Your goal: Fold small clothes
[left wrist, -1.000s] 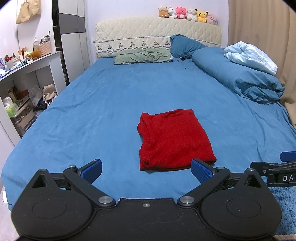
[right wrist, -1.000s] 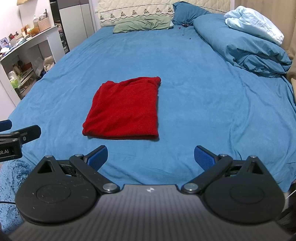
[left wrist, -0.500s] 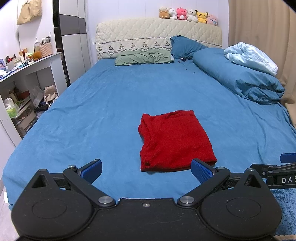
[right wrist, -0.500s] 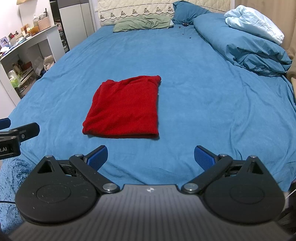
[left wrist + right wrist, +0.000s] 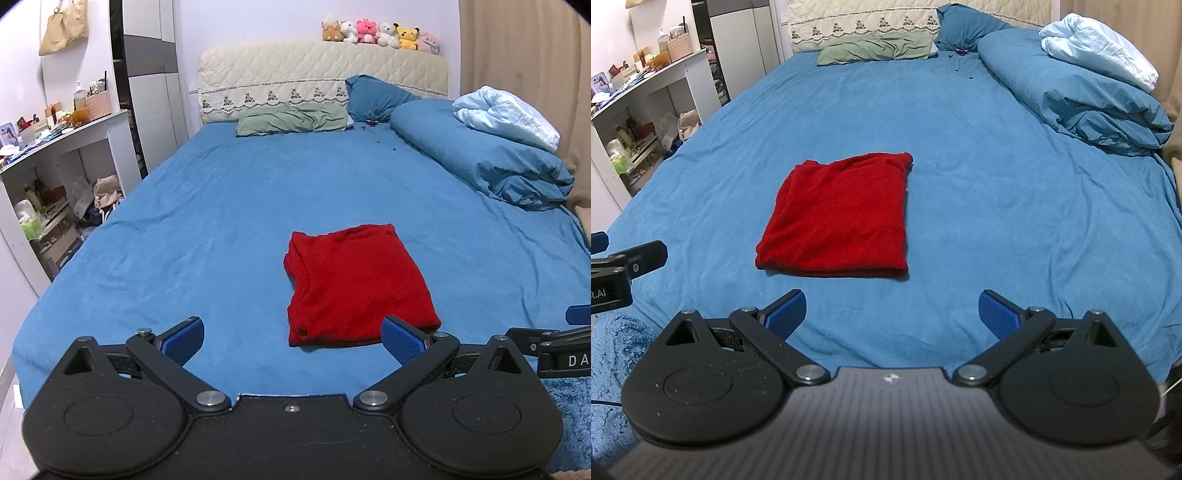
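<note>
A red garment (image 5: 354,284) lies folded into a flat rectangle on the blue bed sheet (image 5: 229,221); it also shows in the right wrist view (image 5: 842,218). My left gripper (image 5: 291,338) is open and empty, held back near the foot of the bed, short of the garment's near edge. My right gripper (image 5: 892,312) is open and empty, also back from the garment, which lies ahead and to its left. Each gripper's side shows at the edge of the other's view.
A rolled blue duvet (image 5: 491,162) with a light blue blanket (image 5: 506,118) lies along the right side. Pillows (image 5: 295,120) and a headboard with plush toys (image 5: 376,31) are at the far end. A cluttered white shelf unit (image 5: 55,166) stands left of the bed.
Both grippers have drawn back and risen slightly from the folded garment; both stay open. The garment has not moved.
</note>
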`<state>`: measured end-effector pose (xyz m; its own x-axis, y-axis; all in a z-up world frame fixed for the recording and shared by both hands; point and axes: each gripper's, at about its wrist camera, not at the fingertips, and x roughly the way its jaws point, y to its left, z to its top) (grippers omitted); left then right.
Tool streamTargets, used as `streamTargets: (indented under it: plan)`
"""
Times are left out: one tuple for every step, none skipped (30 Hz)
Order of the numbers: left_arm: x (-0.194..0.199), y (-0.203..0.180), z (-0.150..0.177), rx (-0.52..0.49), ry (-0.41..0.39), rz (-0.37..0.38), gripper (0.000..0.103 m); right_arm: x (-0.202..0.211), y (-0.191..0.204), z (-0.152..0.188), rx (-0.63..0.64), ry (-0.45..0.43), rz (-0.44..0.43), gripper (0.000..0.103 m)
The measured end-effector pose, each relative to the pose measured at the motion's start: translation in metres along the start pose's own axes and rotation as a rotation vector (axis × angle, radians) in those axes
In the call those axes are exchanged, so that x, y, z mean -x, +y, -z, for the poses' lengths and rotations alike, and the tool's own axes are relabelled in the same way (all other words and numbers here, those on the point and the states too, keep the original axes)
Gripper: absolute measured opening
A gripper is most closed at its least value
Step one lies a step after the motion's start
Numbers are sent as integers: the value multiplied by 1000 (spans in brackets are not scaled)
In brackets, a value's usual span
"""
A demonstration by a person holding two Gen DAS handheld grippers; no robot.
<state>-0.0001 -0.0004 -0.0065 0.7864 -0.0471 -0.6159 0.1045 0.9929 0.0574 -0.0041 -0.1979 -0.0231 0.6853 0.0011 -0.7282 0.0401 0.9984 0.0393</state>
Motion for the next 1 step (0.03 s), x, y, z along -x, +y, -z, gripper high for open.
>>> streamTargets:
  plan:
    - [0, 0, 0, -1, 1, 0, 103, 0, 1, 1, -1, 0, 0, 103]
